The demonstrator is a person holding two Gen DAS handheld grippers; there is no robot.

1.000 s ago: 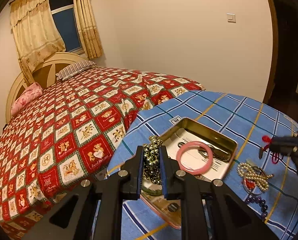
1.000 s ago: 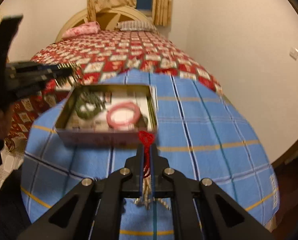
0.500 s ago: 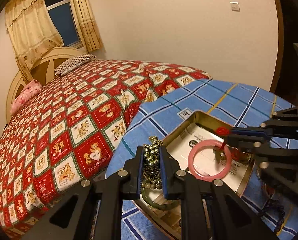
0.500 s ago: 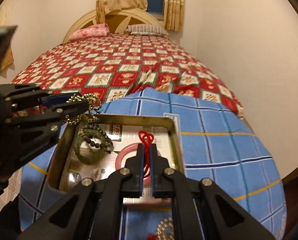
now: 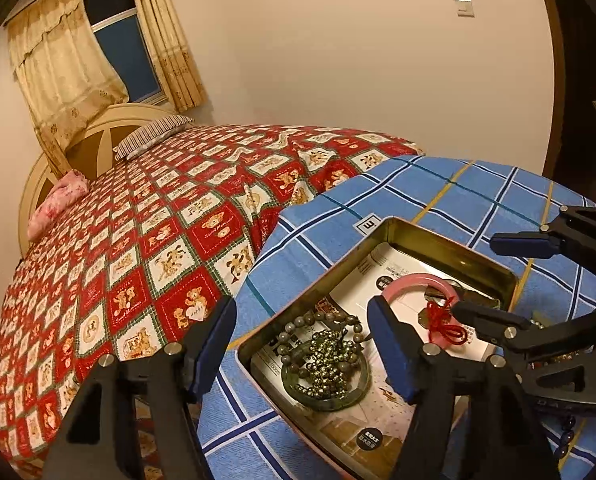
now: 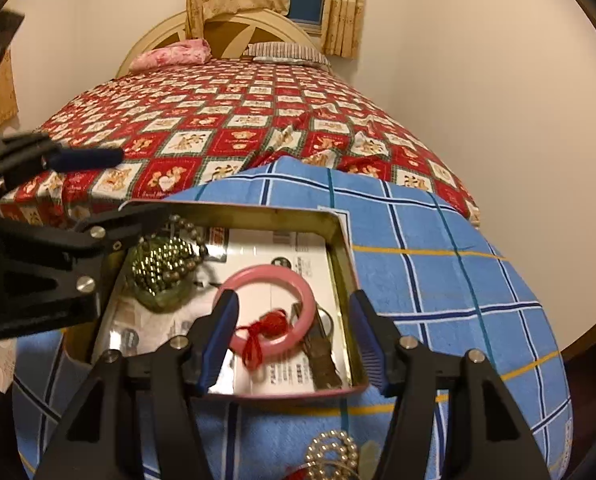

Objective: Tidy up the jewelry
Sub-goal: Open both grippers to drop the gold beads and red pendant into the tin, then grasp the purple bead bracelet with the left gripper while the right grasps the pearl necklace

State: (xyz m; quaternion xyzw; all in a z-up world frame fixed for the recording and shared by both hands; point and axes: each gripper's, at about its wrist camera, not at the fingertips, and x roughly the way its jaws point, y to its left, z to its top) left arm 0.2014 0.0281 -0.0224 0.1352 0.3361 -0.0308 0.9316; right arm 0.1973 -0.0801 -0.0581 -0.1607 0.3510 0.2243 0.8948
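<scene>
Both tongs crowd the open tin [image 6: 340, 236]; blue cloth [image 6: 438, 280] beside it lies free.

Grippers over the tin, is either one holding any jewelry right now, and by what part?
Nothing is held. The left gripper and right gripper are opening; gold beads and red knot lie loose in the tin.

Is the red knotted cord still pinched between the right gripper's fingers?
No. The red knotted cord lies on the pink bangle while the right gripper jaws are opening.
</scene>
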